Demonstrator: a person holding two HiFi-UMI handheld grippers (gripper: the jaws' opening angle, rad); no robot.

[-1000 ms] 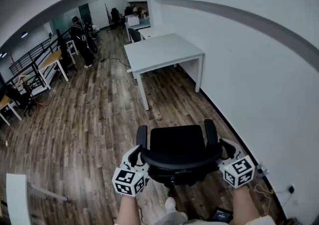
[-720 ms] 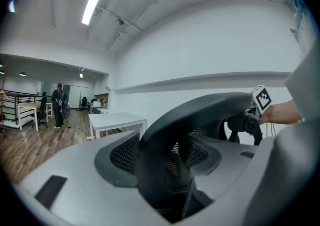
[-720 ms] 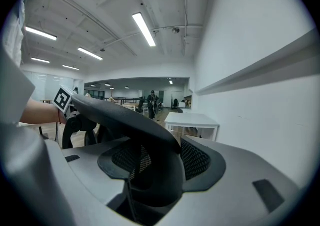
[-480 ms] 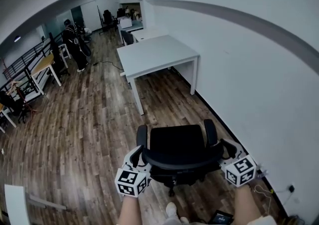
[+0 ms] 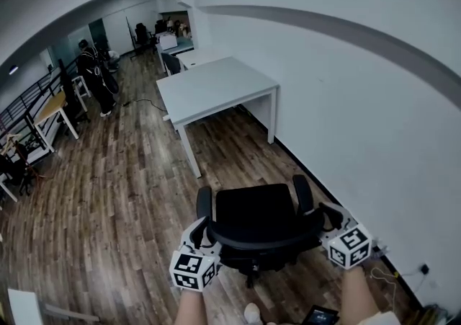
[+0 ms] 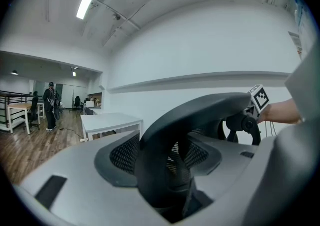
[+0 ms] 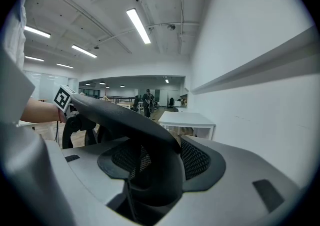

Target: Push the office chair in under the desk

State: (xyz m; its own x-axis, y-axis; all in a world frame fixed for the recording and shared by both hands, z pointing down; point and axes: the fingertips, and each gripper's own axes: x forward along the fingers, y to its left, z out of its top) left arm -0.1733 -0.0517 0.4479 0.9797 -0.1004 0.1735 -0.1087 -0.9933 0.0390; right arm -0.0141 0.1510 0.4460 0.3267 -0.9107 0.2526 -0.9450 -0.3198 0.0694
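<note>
Chair is held well short of the desk. Left gripper and right gripper are clamped on its backrest. Approach step judged in hand; a straight push toward the far desk is required.

Wood-plank floor recorded under the left gripper and right gripper. Person in dark clothes noted far ahead, off to the left. White wall with grey band logged just right of the right gripper.

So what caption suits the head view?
The left gripper and right gripper clamp the office chair by its backrest, facing the white desk along the wall.
</note>
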